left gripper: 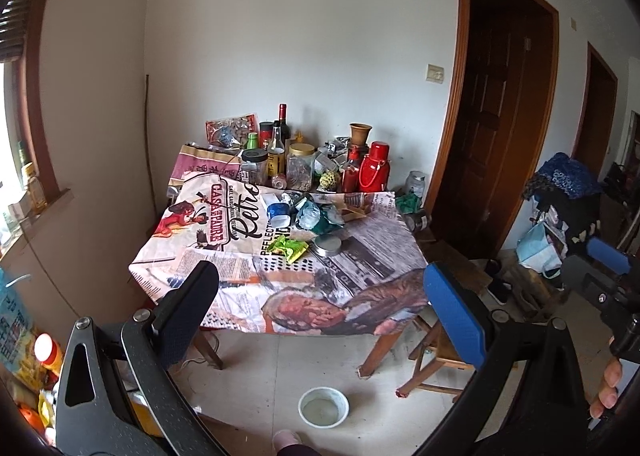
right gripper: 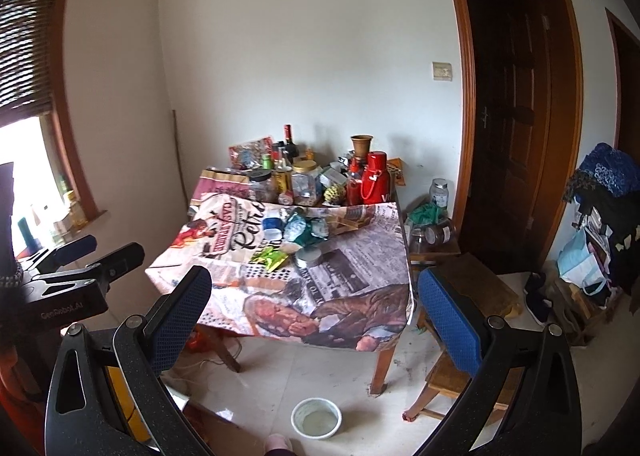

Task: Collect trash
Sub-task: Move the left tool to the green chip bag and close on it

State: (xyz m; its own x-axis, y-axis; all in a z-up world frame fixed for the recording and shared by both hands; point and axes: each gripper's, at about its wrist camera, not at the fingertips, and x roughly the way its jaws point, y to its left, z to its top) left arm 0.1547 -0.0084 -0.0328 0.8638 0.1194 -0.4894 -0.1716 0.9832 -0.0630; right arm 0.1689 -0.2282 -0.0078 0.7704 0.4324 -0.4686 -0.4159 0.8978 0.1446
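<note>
A table with a printed newspaper-style cloth (left gripper: 360, 244) (right gripper: 360, 256) stands ahead. On it lie a green-yellow wrapper (left gripper: 289, 249) (right gripper: 271, 257), crumpled teal and clear plastic (left gripper: 316, 216) (right gripper: 304, 230), a blue-white tub (left gripper: 279, 213) (right gripper: 273, 226) and a round metal lid (left gripper: 327, 245) (right gripper: 309, 256). My left gripper (left gripper: 320, 304) is open and empty, well short of the table. My right gripper (right gripper: 314, 308) is open and empty too; it shows at the right edge of the left wrist view (left gripper: 600, 272).
Bottles, jars and red thermoses (left gripper: 372, 172) (right gripper: 372, 178) crowd the table's far edge. A white bowl (left gripper: 323, 406) (right gripper: 316, 418) sits on the floor in front. A wooden stool (left gripper: 440, 352) (right gripper: 448, 376) stands right of the table. Clutter fills both sides.
</note>
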